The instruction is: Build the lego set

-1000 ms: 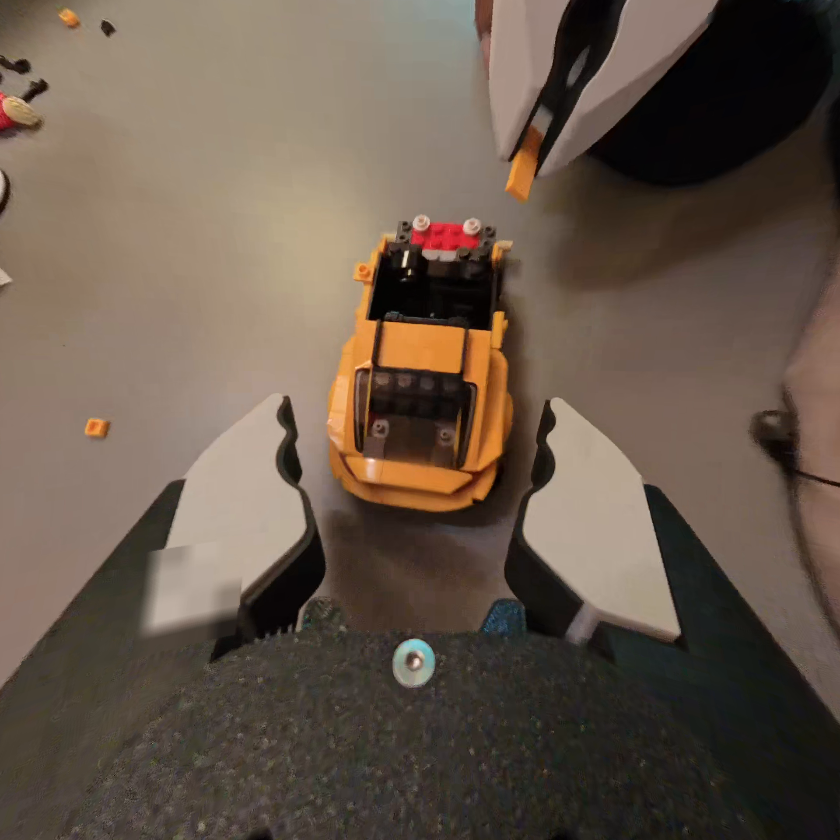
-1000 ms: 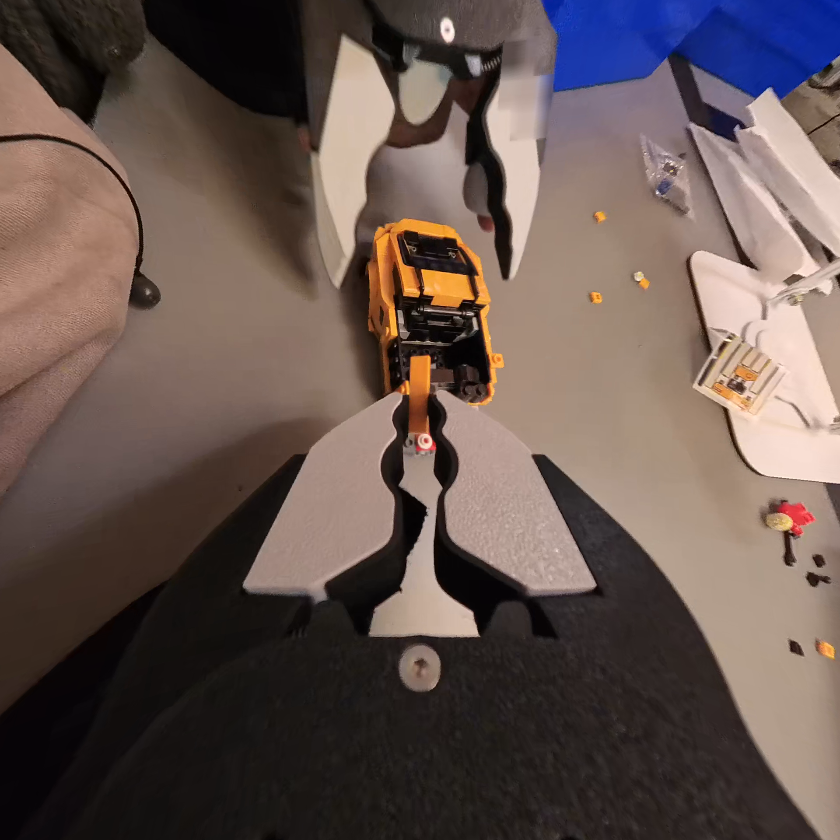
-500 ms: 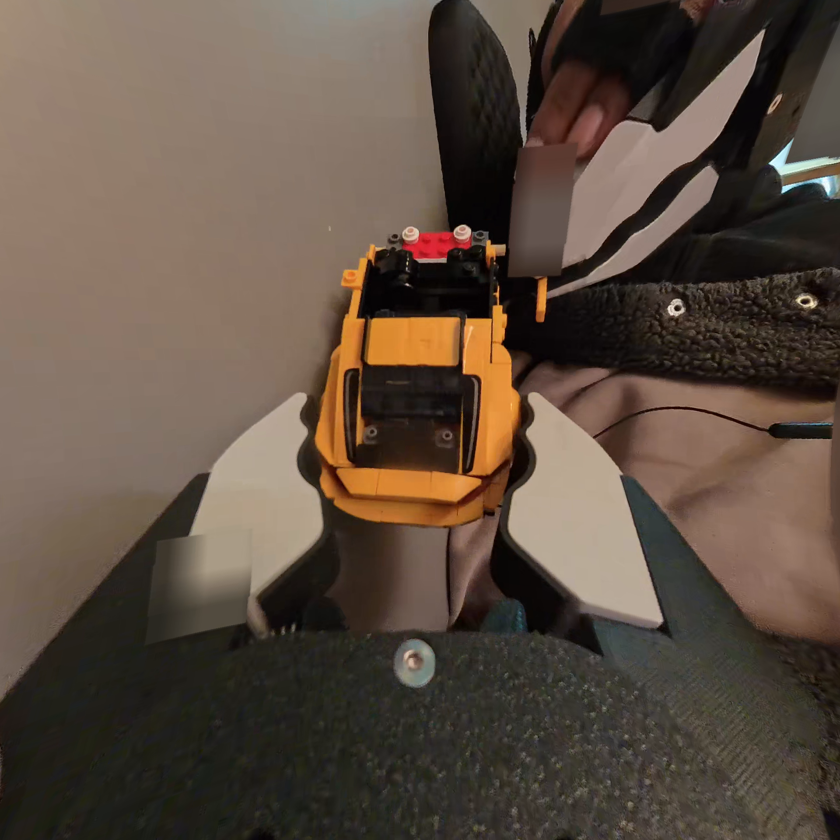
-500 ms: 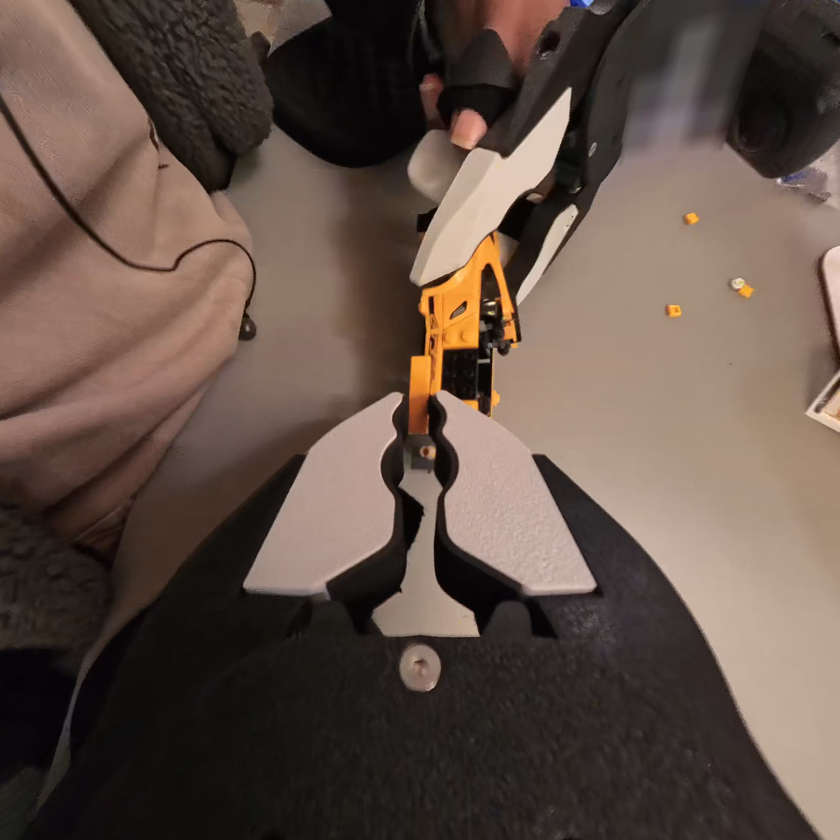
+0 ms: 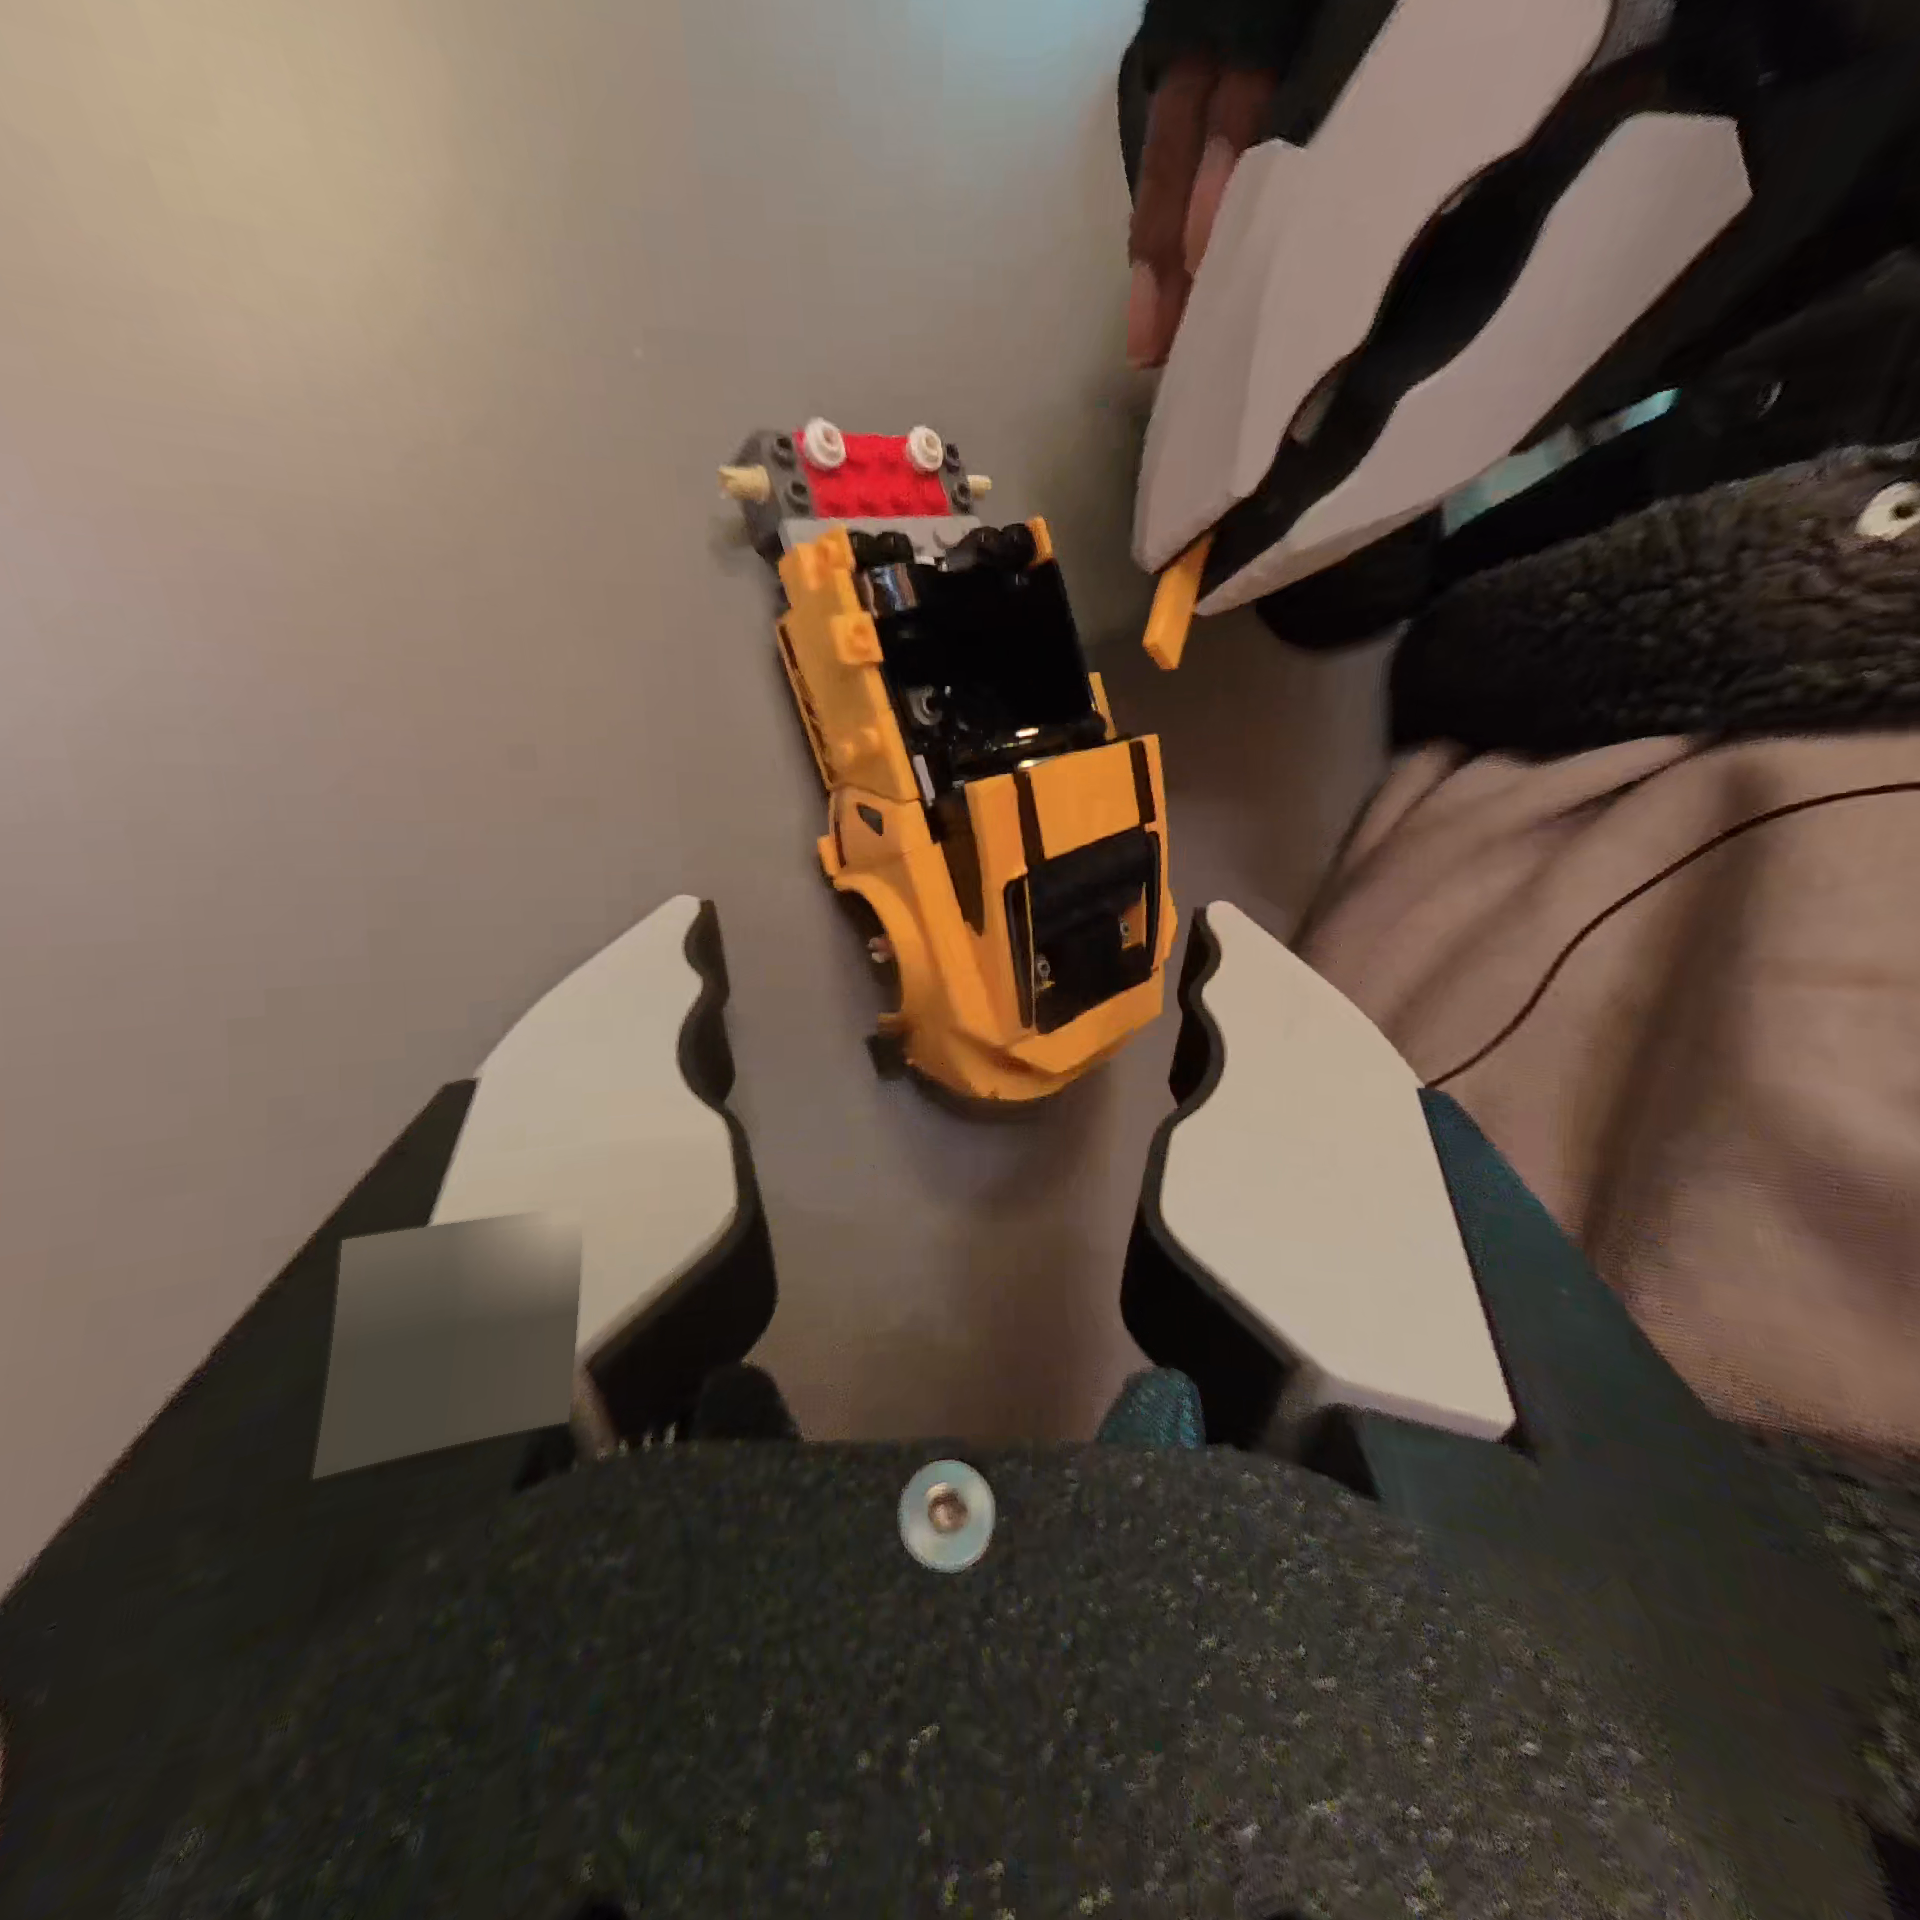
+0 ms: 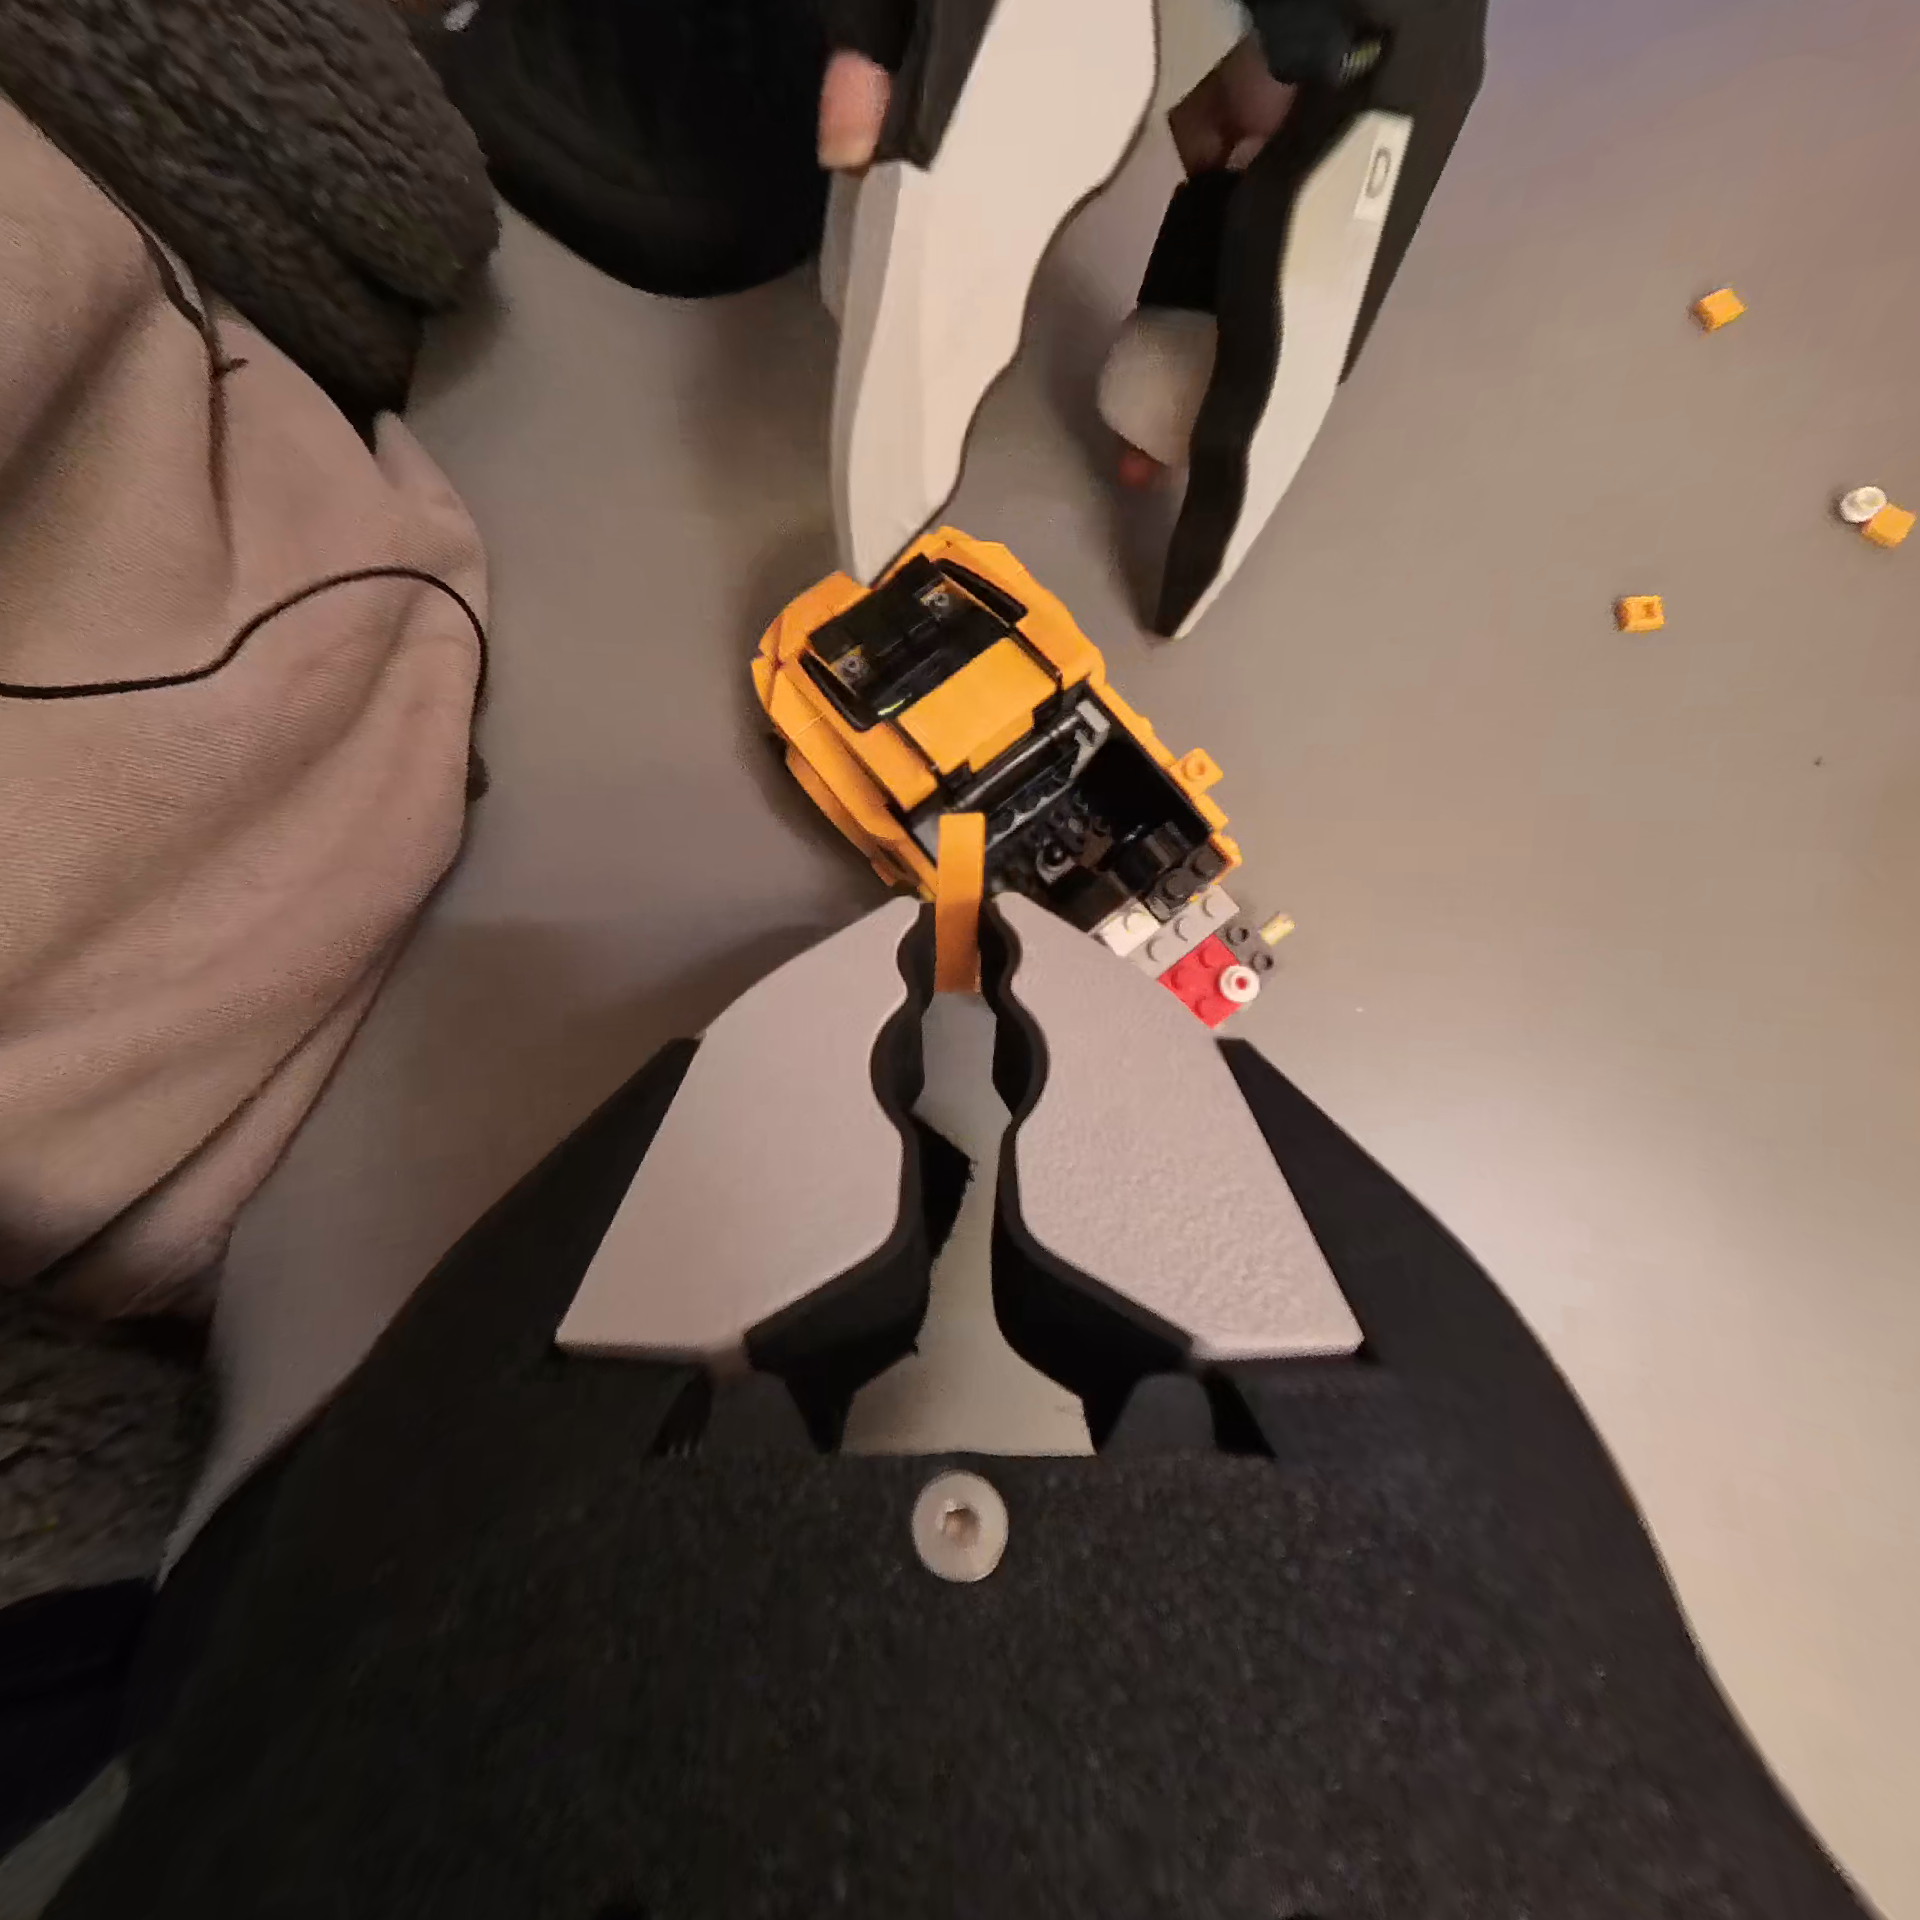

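grey tabletop (image 6: 1558,935), loose small bricks (image 6: 1640,613) scattered on it. orange brick car (image 5: 987,831) lies between, untouched by, the wide-spread fingers of the left gripper (image 5: 951,997). right gripper (image 6: 958,925) pinches a thin orange piece (image 6: 958,904) just above the car's open rear.

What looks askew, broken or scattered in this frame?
The orange brick car lies tipped on its side on the grey table, between the open jaws of the left gripper, with none of them gripping it. Its rear is open, showing the red plate. Small orange pieces lie scattered.
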A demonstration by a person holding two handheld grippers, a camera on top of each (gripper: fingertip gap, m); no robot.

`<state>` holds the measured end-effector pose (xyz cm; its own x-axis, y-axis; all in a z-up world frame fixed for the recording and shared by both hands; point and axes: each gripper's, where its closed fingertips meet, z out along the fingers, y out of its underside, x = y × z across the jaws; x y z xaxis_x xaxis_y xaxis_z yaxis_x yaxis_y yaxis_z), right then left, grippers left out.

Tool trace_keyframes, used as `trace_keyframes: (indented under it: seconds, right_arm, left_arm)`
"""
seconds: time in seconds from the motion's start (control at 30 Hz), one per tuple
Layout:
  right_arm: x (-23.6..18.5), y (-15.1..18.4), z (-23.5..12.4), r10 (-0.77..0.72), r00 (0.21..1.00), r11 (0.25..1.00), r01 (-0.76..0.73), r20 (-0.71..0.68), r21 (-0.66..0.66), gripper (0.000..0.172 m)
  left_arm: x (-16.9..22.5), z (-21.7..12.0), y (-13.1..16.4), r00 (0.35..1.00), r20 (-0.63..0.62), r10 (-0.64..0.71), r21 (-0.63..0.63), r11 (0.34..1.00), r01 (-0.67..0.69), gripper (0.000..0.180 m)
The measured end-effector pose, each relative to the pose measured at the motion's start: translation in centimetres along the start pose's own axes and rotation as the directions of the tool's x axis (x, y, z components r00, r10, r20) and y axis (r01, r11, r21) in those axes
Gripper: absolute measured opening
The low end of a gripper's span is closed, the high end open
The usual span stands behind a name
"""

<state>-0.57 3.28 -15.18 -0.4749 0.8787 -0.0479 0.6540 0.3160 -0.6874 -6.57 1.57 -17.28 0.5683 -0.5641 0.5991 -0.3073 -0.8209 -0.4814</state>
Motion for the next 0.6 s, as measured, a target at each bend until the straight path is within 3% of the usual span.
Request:
trace_keyframes:
  seconds: [0.13, 0.2, 0.27, 0.43, 0.6]
  right_arm:
    - [0.6, 0.3, -0.5, -0.04, 0.999, 0.999, 0.04, -0.033, 0.008, 0.008]
    - [1.4, 1.2, -0.7, -0.019, 0.997, 1.0, 0.019, -0.073, -0.005, 0.008]
    - [2.0, 1.9, -0.9, 0.02, 0.995, 1.0, -0.019, -0.101, 0.007, 0.008]
    - [2.7, 2.5, -1.2, 0.036, 0.988, 0.999, -0.032, -0.151, 0.029, 0.008]
    - [2.4, 2.1, -1.6, 0.012, 0.984, 0.997, 0.001, -0.178, 0.073, 0.008]
  left_arm:
    - [0.7, -0.6, -0.4, 0.952, 0.214, 0.216, 0.024, 0.974, -0.227, 0.08]
    - [1.2, 0.0, -0.4, 0.873, 0.352, 0.337, -0.006, 0.934, -0.358, 0.08]
    - [1.1, 0.8, -0.1, 0.753, 0.493, 0.437, -0.067, 0.881, -0.468, 0.084]
    - [2.3, 0.7, -0.8, 0.553, 0.675, 0.489, -0.081, 0.793, -0.603, 0.081]
    - [2.9, 2.3, 0.3, 0.607, 0.657, 0.447, -0.113, 0.855, -0.507, 0.095]
